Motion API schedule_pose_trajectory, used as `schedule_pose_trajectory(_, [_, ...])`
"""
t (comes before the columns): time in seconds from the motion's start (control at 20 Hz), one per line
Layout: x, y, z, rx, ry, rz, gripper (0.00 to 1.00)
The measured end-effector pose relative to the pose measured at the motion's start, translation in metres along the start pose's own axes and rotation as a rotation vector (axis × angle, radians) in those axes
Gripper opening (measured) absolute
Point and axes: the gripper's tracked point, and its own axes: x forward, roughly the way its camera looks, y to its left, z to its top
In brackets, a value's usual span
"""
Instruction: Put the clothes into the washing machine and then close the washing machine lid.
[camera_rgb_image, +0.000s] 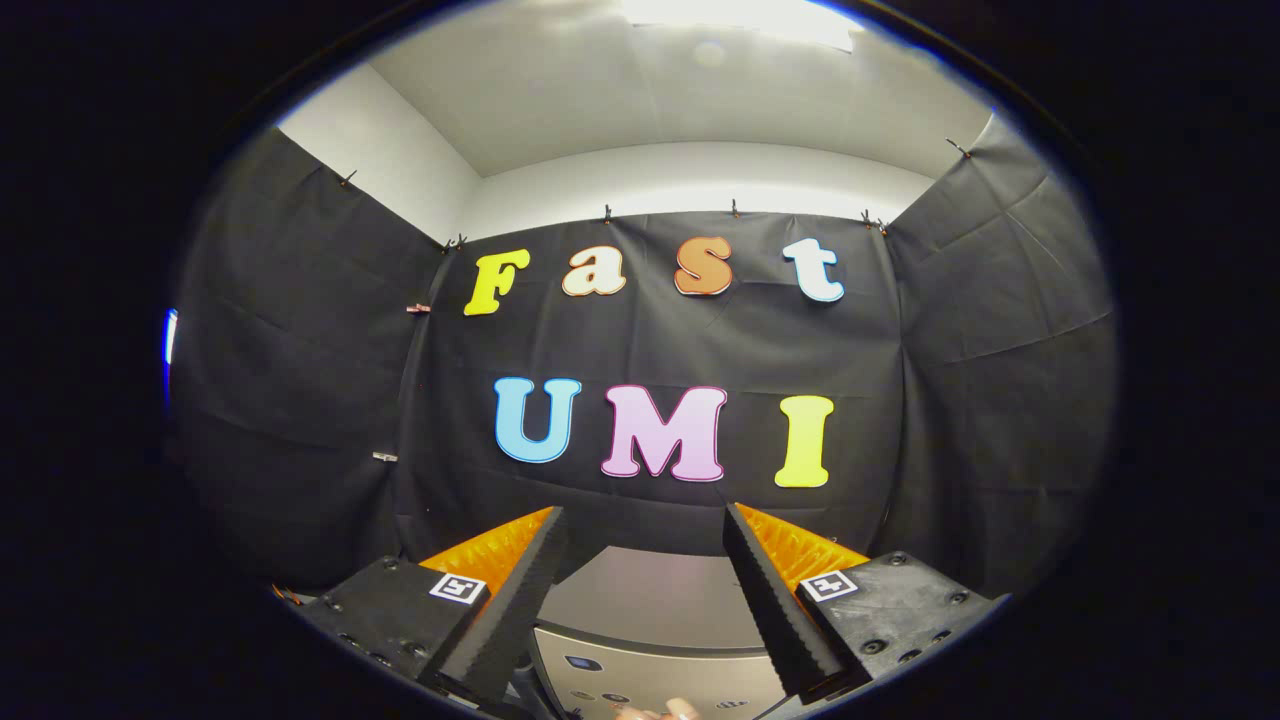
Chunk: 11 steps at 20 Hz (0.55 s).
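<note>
1. The hand-held gripper (645, 525) was released, its two fingers spread wide apart with nothing between them, raised and pointed at the black cloth wall (660, 340) of the booth.
2. The silver-grey washing machine (655, 625) sat low between and below the fingers, its smooth flat lid lying shut and a strip of small round buttons (600, 695) along its near edge.
3. Something small and pale (655, 712) showed at the machine's near edge; what it was could not be told.
4. A white ceiling (640, 90) with a bright light ran above the cloth.
</note>
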Motion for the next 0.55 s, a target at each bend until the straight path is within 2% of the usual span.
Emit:
schedule_pose_trajectory(0.2, [0.0008,-0.0070,-0.0043,0.018,0.006,-0.006,0.98])
schedule_pose_trajectory(0.55, [0.0000,-0.0088,-0.0023,-0.021,-0.010,-0.011,0.98])
